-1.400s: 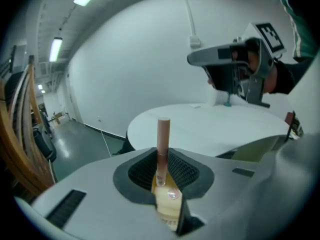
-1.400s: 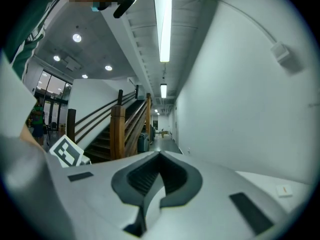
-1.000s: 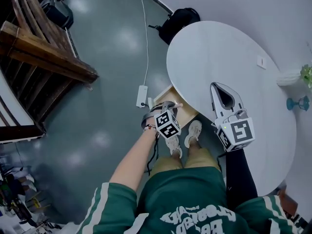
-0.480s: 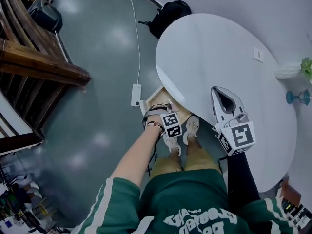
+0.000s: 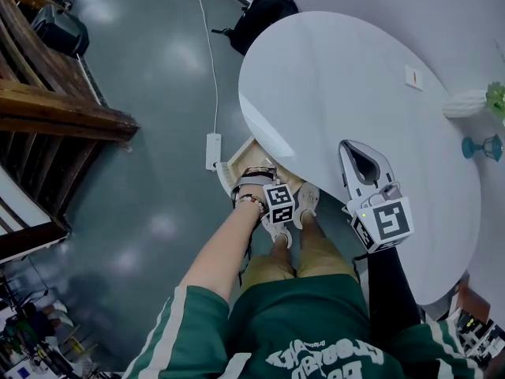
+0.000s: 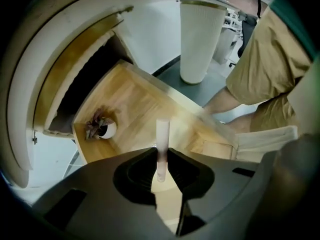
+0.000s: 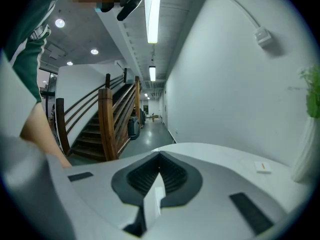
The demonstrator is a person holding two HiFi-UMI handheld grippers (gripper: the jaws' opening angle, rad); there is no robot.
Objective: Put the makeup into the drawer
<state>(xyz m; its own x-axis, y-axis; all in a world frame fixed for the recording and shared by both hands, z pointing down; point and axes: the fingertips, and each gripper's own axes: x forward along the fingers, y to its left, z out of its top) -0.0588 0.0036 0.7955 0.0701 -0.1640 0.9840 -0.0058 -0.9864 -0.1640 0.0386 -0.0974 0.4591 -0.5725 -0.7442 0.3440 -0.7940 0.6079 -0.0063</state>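
Observation:
My left gripper (image 6: 161, 153) is shut on the makeup, a slim pale pink tube (image 6: 162, 134) that stands out past the jaws. It points straight down over the open wooden drawer (image 6: 135, 101) under the round white table (image 5: 339, 85). In the head view only the marker cube of the left gripper (image 5: 278, 203) shows, above the drawer (image 5: 235, 161). A small white round item with brown tufts (image 6: 102, 129) lies in the drawer's corner. My right gripper (image 5: 361, 150) hovers over the table's near edge, jaws shut and empty, also seen in its own view (image 7: 160, 156).
The table's white pedestal (image 6: 200, 39) stands behind the drawer; the person's legs and shoes (image 5: 304, 204) are beside it. A power strip (image 5: 211, 150) and black backpack (image 5: 264, 13) lie on the floor. A white vase (image 5: 464, 103) and a small card (image 5: 413, 76) sit on the table.
The left gripper has sunk toward the drawer and rolled, still holding the tube. The right gripper has dropped slightly over the table.

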